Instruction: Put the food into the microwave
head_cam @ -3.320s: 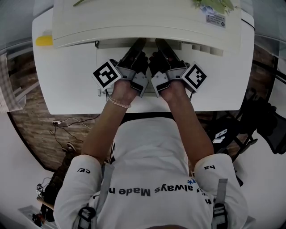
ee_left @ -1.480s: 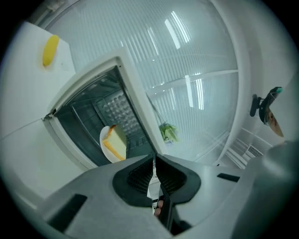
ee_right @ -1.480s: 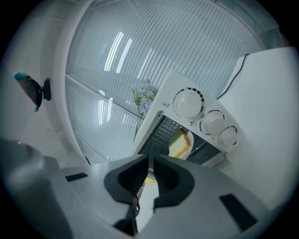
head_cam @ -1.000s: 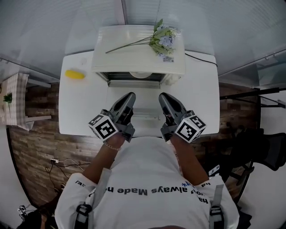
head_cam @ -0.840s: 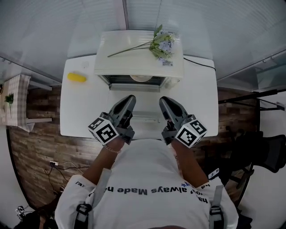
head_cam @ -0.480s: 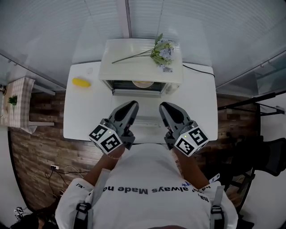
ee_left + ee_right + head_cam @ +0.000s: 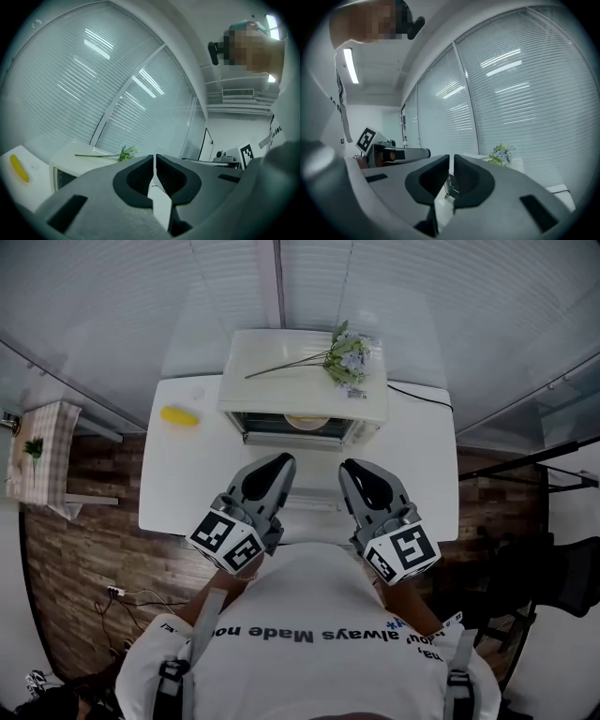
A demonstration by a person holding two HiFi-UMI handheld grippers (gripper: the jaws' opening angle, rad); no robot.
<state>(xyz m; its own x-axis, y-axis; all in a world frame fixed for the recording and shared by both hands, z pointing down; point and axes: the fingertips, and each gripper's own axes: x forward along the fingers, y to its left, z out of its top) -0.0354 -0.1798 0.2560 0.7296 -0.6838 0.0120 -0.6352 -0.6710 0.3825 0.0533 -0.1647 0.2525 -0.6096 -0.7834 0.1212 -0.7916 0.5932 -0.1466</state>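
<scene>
Pale tan and round, the food [image 7: 307, 420] sits inside the dark cavity of the cream boxy microwave [image 7: 281, 390], which stands at the back of the white tabletop [image 7: 417, 474]. In the head view it shows only as a small light disc just behind the front edge; its detail is too small to tell. A spray of green-stemmed artificial flowers [image 7: 345, 357] lies across the microwave's top, and a small yellow oblong object [image 7: 178, 415] rests on the tabletop to the microwave's left, well apart from it.

Only the head view shows the food. The left gripper [image 7: 281, 461] and the right gripper [image 7: 349, 468] are held side by side near the person's white shirt [image 7: 309, 634], both pointing towards the microwave. The left gripper view catches the microwave's side, the flowers and the yellow object, but not the cavity's contents; its jaws are pressed together with nothing between them. The right gripper view shows the flowers and window blinds [image 7: 511, 84]; its jaws are likewise closed and empty.
</scene>
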